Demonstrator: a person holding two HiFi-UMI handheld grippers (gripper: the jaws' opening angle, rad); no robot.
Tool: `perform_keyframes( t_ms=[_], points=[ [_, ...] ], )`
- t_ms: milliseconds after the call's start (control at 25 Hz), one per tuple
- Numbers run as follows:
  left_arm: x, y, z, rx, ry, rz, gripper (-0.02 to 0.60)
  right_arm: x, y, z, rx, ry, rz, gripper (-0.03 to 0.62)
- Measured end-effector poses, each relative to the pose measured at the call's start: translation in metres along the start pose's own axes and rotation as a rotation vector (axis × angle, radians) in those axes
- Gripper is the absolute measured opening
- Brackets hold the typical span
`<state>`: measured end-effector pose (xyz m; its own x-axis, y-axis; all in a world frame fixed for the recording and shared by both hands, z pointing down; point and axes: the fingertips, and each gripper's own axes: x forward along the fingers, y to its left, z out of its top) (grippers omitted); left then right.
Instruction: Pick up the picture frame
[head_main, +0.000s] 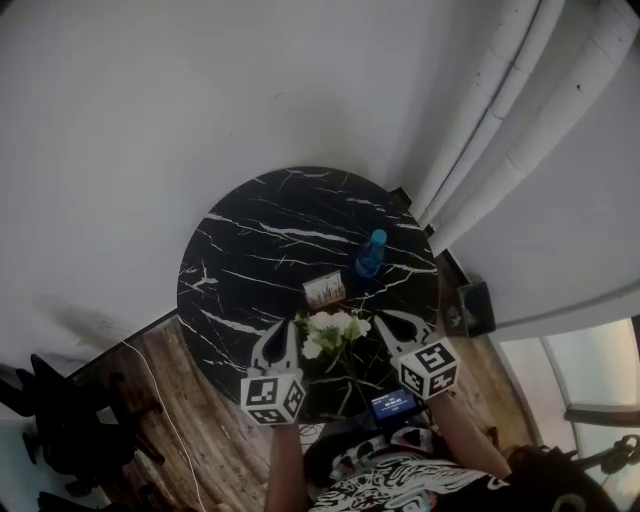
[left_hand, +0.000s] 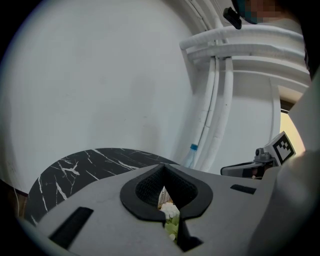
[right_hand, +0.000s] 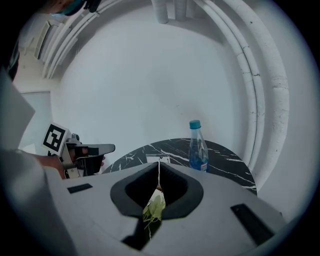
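Standing on the round black marbled counter (head_main: 235, 250), slightly toward the person's side of centre, the picture frame (head_main: 324, 290) is resting untouched. A blue bottle (head_main: 370, 254) is standing just beside it, up and to the right in the head view. White flowers (head_main: 335, 330) are sitting just in front of it. The left gripper (head_main: 284, 326) and right gripper (head_main: 386, 320) are hovering on either side of the flowers, apart from the frame. Both sets of fingers are pressing together, pinching nothing.

"What sort of place was it?"
"A plain room, maybe a lounge corner: round black marble table (head_main: 250, 240), wood floor (head_main: 190, 400), white wall (head_main: 150, 100), white flowers (head_main: 335, 328), lagged pipes (head_main: 510, 110)."
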<state>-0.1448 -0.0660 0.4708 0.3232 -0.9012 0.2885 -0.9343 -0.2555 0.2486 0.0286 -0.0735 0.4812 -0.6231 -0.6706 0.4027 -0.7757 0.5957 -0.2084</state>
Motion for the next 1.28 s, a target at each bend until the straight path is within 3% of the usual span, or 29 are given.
perform_keyframes(
  t_ms=[640,1280],
  points=[
    [0.052,0.018,-0.052,0.051,0.181,0.029,0.015,0.058,-0.027,-0.034,-0.063,0.169,0.063,0.020],
    [0.089,0.028,-0.105,0.024,0.313,0.013,0.015,0.114,-0.043,-0.072,-0.100,0.278,0.146,0.020]
  ],
)
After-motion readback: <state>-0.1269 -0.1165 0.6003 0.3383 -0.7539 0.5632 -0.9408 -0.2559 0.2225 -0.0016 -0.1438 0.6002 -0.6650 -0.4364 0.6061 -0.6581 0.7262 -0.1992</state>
